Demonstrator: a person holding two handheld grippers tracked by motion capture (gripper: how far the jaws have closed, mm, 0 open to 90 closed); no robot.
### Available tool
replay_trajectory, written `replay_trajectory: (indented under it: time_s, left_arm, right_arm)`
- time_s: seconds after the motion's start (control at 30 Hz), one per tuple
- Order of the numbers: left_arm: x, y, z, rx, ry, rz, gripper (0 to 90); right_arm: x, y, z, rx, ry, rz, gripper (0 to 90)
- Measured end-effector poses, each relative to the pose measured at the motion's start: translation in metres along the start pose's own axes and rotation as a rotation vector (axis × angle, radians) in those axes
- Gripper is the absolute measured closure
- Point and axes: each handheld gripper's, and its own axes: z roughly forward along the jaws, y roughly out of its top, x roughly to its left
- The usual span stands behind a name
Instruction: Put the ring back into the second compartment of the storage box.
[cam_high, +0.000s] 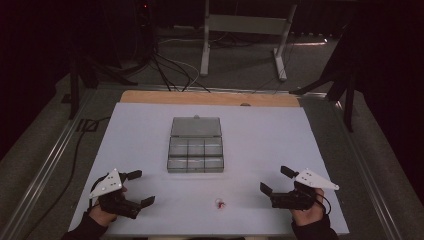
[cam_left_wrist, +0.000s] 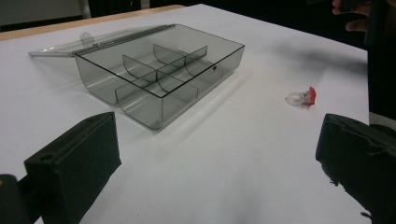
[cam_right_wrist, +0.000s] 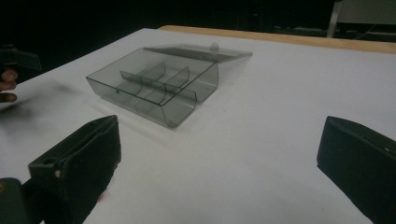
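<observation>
A smoky clear compartment box (cam_high: 195, 169) lies open in the middle of the white table top (cam_high: 140, 135), its lid (cam_high: 196, 126) folded flat behind it and its several cells empty. A small clear and red piece (cam_high: 220, 203) rests near the front edge, between my hands. My left gripper (cam_high: 141, 188) is open at the front left, holding nothing. My right gripper (cam_high: 276, 180) is open at the front right, also holding nothing. The left gripper view has the box (cam_left_wrist: 163, 109) ahead and the small piece (cam_left_wrist: 302, 97) to its right. The right gripper view looks at the box (cam_right_wrist: 180, 109) from its other side.
A wooden strip (cam_high: 210, 98) borders the table's far edge. Beyond it are a metal stand (cam_high: 245, 30) and cables (cam_high: 170, 70) on the floor. Metal rails run along both sides of the table. The other hand (cam_left_wrist: 355, 21) appears at the top right of the left gripper view.
</observation>
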Motion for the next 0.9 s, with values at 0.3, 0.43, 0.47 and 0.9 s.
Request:
replay_trajectory:
  time_s: [0.3, 0.43, 0.47, 0.9]
  left_arm:
    - [0.000, 0.000, 0.000, 0.002, -0.002, 0.003, 0.2]
    - [0.000, 0.000, 0.000, 0.000, -0.003, 0.003, 0.2]
    - [0.000, 0.000, 0.000, -0.002, 0.001, 0.002, 0.2]
    - [0.000, 0.000, 0.000, 0.000, -0.004, -0.003, 0.2]
  right_arm:
    - [0.011, 0.008, 0.008, 0.018, 0.029, -0.009, 0.0]
    - [0.017, 0.010, 0.013, 0.028, 0.048, -0.008, 0.0]
    - [0.019, 0.011, 0.015, 0.033, 0.059, -0.012, 0.0]
    - [0.037, 0.012, 0.029, 0.047, 0.127, -0.025, 0.0]
